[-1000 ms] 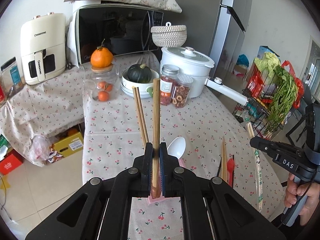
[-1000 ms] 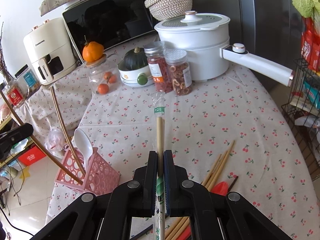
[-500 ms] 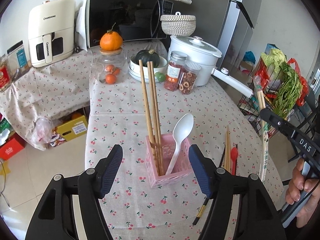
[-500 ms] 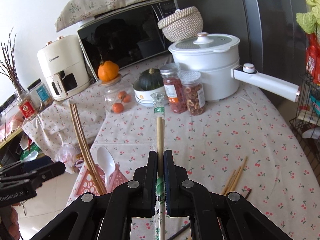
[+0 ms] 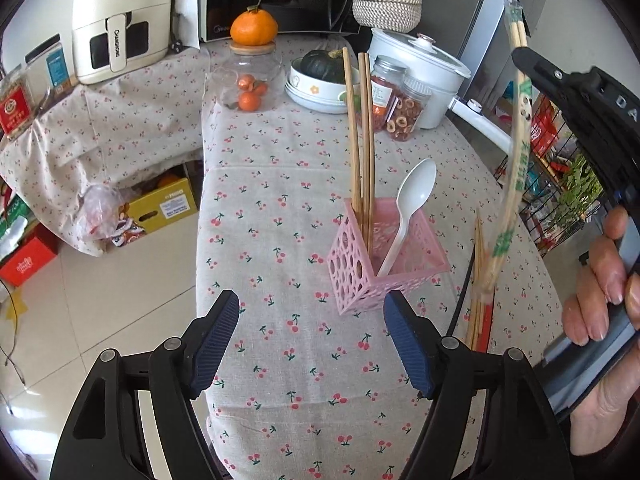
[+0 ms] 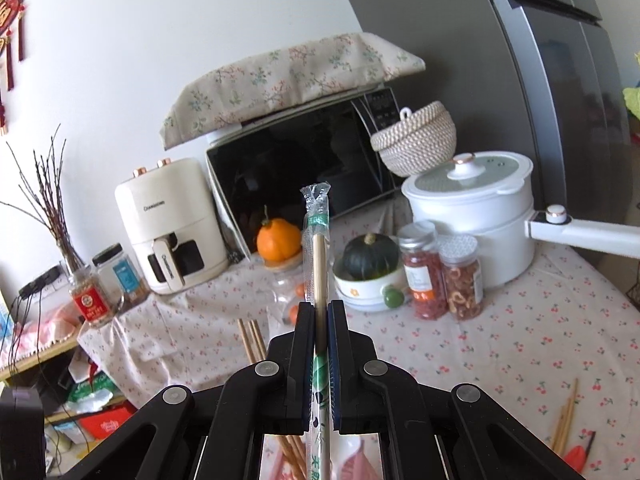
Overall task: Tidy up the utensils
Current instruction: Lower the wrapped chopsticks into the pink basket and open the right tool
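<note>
Right gripper (image 6: pixel 320 312) clenched on light, stiff, slippery plastic-wrapped bamboo chopsticks (image 6: pixel 318 240), gripped mid-length, raised near pink perforated plastic holder (image 5: pixel 384 256). Left gripper (image 5: pixel 312 340) opening, nothing between its jaws.

"CHANGHONG" printed across top front of cream air fryer (image 5: pixel 120 20), repeated vertically on its drawer handle (image 5: pixel 116 46); white letters "DA" on black body of right gripper (image 5: pixel 568 92); green print on wrapped chopsticks (image 5: pixel 516 152), on yellow box (image 5: pixel 168 206) and red tin (image 5: pixel 14 110) too small to read
</note>
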Demonstrator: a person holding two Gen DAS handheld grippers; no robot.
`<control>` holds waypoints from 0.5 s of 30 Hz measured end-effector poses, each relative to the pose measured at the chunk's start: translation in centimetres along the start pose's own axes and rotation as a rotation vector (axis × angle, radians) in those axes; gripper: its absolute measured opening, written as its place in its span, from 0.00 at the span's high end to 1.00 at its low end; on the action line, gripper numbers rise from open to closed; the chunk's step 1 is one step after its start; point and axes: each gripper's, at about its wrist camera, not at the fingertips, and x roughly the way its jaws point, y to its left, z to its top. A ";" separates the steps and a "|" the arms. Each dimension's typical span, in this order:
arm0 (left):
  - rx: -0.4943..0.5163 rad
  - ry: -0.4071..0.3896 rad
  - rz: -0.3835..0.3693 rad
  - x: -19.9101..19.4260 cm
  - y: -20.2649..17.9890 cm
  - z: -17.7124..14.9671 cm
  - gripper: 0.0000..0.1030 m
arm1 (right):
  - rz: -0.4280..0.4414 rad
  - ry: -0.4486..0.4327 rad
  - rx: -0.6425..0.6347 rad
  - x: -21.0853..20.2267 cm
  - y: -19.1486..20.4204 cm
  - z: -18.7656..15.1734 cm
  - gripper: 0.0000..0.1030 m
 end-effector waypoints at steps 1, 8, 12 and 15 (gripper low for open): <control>-0.003 0.008 -0.005 0.1 0.2 -0.2 0.25 | -0.010 -0.023 0.001 0.5 0.5 -0.1 0.96; 0.017 0.044 -0.009 0.7 0.4 -0.7 0.25 | -0.131 -0.207 -0.083 2.5 2.5 -1.8 0.96; 0.022 0.054 -0.014 0.8 0.3 -0.6 0.25 | -0.175 -0.225 -0.096 3.7 2.7 -3.1 0.96; 0.023 0.049 -0.015 0.6 0.2 -0.5 0.25 | -0.218 -0.249 -0.120 4.0 2.6 -4.3 0.95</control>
